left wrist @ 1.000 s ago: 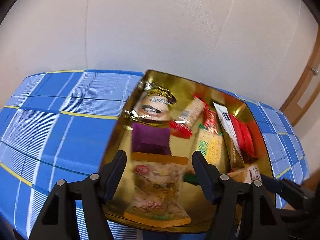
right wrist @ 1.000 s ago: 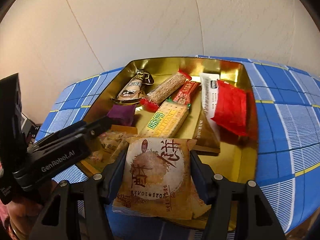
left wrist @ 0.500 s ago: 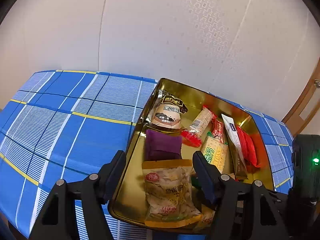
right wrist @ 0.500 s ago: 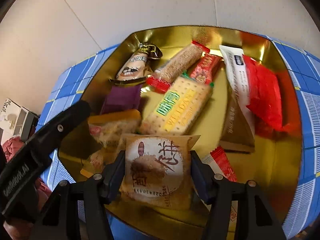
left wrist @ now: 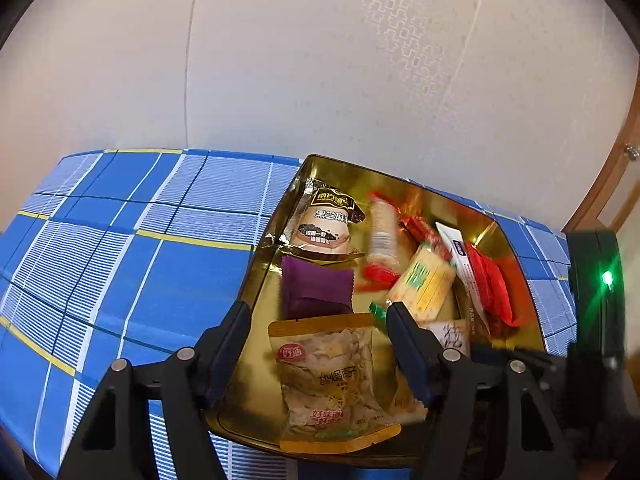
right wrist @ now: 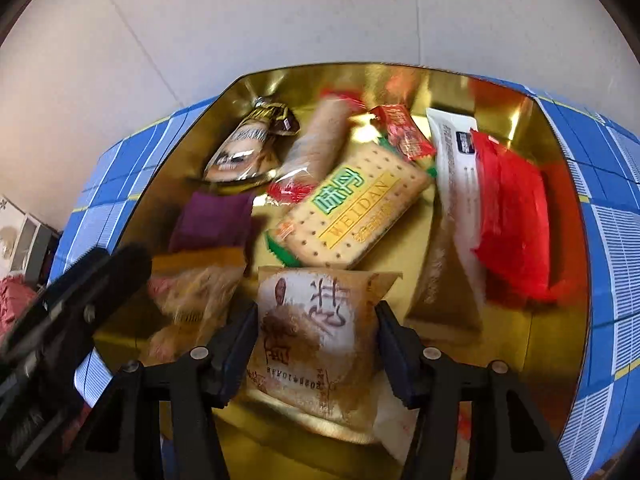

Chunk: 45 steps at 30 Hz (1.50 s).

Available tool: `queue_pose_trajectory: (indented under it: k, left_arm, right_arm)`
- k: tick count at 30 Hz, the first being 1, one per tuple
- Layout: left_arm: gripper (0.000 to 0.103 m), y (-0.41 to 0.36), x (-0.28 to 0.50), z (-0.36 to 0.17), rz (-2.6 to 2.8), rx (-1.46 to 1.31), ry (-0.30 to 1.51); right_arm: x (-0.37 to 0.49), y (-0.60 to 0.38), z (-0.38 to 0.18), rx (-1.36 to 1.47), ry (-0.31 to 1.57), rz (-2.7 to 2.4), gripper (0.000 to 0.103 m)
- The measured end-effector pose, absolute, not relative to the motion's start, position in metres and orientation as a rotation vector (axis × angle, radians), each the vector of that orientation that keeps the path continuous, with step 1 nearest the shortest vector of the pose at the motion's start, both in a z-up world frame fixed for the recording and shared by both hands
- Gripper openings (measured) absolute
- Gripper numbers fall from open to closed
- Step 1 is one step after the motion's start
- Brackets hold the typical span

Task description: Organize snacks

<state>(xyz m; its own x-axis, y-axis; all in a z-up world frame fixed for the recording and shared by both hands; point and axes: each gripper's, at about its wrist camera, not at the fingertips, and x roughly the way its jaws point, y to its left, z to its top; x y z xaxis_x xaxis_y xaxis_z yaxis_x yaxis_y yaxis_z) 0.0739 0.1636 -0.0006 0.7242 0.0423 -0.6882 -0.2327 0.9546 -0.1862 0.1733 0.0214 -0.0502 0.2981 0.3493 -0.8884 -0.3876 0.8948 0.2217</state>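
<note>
A gold tin tray (right wrist: 360, 67) on the blue checked tablecloth (left wrist: 120, 264) holds several snacks. My right gripper (right wrist: 316, 316) is low over the tray's near end, its jaws closing on a tan pastry packet (right wrist: 320, 320) held between the pads. My left gripper (left wrist: 316, 320) stands open at the tray's (left wrist: 256, 280) near left corner, above a yellow-edged seed packet (left wrist: 328, 376) that lies flat, with gaps on both sides. A purple packet (left wrist: 316, 288) and a black sesame packet (left wrist: 326, 224) lie beyond it.
Also in the tray are a green and yellow cracker pack (right wrist: 352, 208), a long oat bar (right wrist: 320, 140), a small red candy (right wrist: 406, 134), a white and brown sachet (right wrist: 452, 184) and a red packet (right wrist: 512, 216). A pale wall rises behind the table.
My right gripper has come down into the tray with the tan packet. The oat bar and the cracker pack have shifted and look blurred. The left gripper stays about where it was.
</note>
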Motion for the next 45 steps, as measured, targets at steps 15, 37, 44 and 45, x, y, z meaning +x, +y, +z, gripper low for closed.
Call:
queue_pose_trajectory:
  k: [15,37,44,45]
  left_arm:
    - [0.076,0.166,0.073,0.0,0.157,-0.271,0.742]
    - [0.098,0.138,0.048,0.011,-0.032,-0.241,0.66]
    - [0.103,0.103,0.0,0.012,-0.002,-0.093,0.614]
    - [0.103,0.098,-0.005,0.01,0.0,-0.082,0.618]
  right_arm:
    - [0.141,-0.009,-0.025,0.071,1.097,0.517,0.059]
    - [0.078,-0.06,0.027,-0.069,0.743,0.339,0.071]
    - [0.053,-0.089,0.008,-0.132,0.739,0.237,0.071]
    - [0.048,-0.094,0.005,-0.135,0.722,0.235,0.071]
